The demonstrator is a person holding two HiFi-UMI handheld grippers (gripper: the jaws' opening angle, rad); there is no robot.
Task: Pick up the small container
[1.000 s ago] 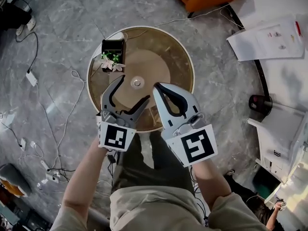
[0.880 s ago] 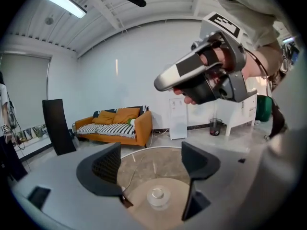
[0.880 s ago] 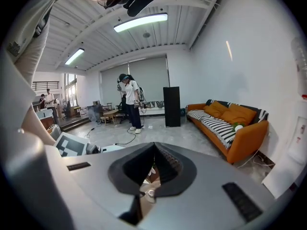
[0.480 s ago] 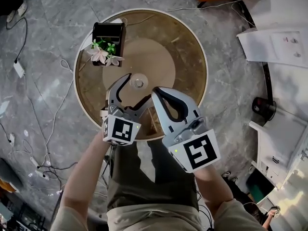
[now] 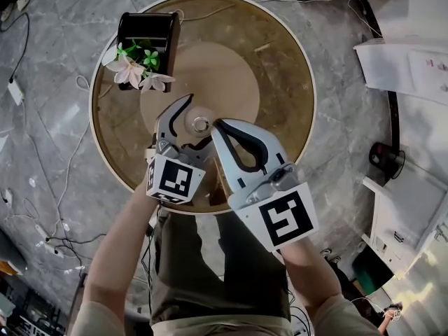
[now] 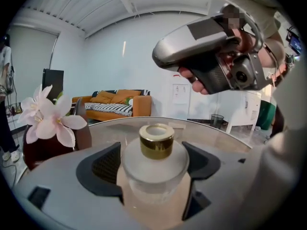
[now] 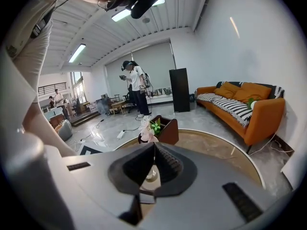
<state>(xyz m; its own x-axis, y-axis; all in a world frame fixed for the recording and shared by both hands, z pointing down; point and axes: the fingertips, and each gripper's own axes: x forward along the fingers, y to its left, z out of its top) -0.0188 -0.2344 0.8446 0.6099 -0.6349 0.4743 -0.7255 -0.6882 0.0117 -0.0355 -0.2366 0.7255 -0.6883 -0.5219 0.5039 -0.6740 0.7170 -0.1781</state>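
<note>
Left gripper view: the small container (image 6: 156, 140) is framed by the spread jaws of the left hand-held gripper (image 6: 154, 169), not yet squeezed. Closing is needed next. The right hand-held gripper (image 7: 153, 163) is pressed together, empty.

The left gripper (image 6: 154, 169) has its two dark-padded fingers (image 6: 103, 169) spread wide. The small container (image 6: 156, 152) — frosted glass with a gold collar — stands upright in the gap between them, close to both pads; whether either pad touches it cannot be told. It sits on a round table (image 6: 225, 140). Just outside the left finger a pink flower (image 6: 48, 119) leans from a dark pot (image 6: 41, 152). Above and to the right of the right finger hangs the right gripper (image 6: 160, 56), held by a hand (image 6: 194, 83). Far beyond the fingertips stands an orange sofa (image 6: 120, 107).
</note>
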